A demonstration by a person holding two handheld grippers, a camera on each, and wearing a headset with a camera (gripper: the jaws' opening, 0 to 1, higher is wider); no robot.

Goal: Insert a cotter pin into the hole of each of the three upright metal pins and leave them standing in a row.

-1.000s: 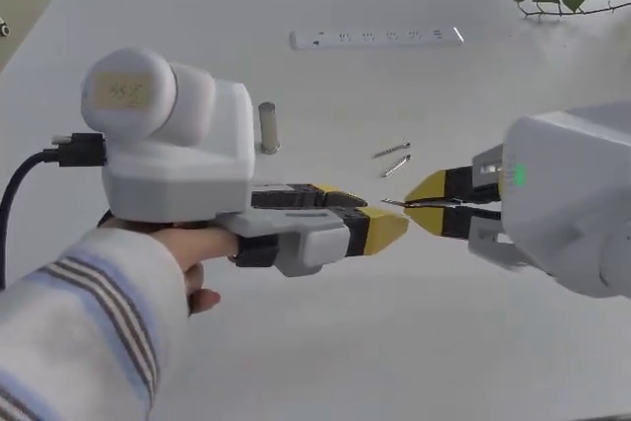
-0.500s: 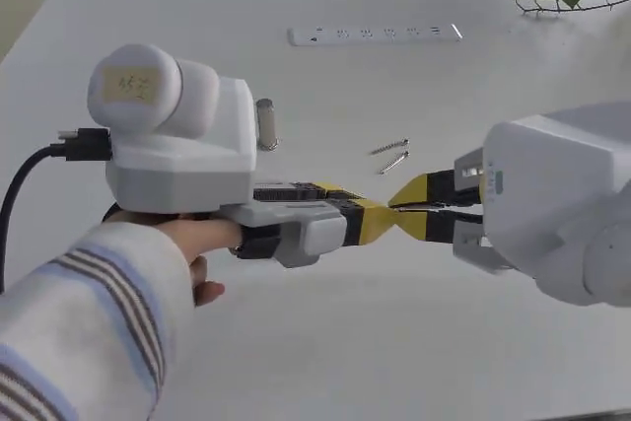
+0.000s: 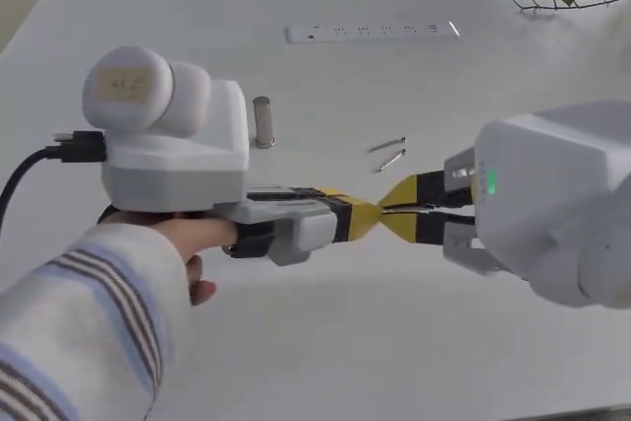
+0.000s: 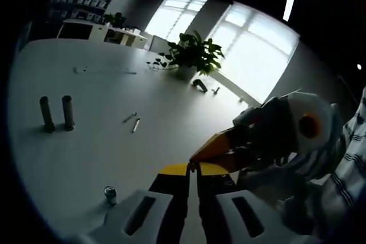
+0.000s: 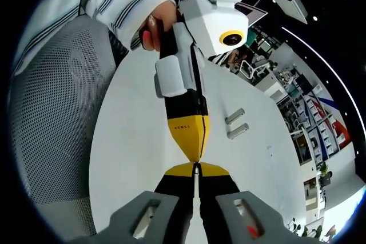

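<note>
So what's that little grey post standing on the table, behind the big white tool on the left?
It is an upright metal pin: a short, plain grey cylinder with a dull metallic look and a flat top. It stands straight on the white table, beyond the left gripper and to the left of two thin cotter pins that lie flat. Nothing touches it but the table. Whether it has a hole through it is too small to tell here.

Metal pin (image 3: 262, 122) on table (image 3: 325, 342), cotter pins (image 3: 390, 152) to its right, power strip (image 3: 373, 33) behind
</note>
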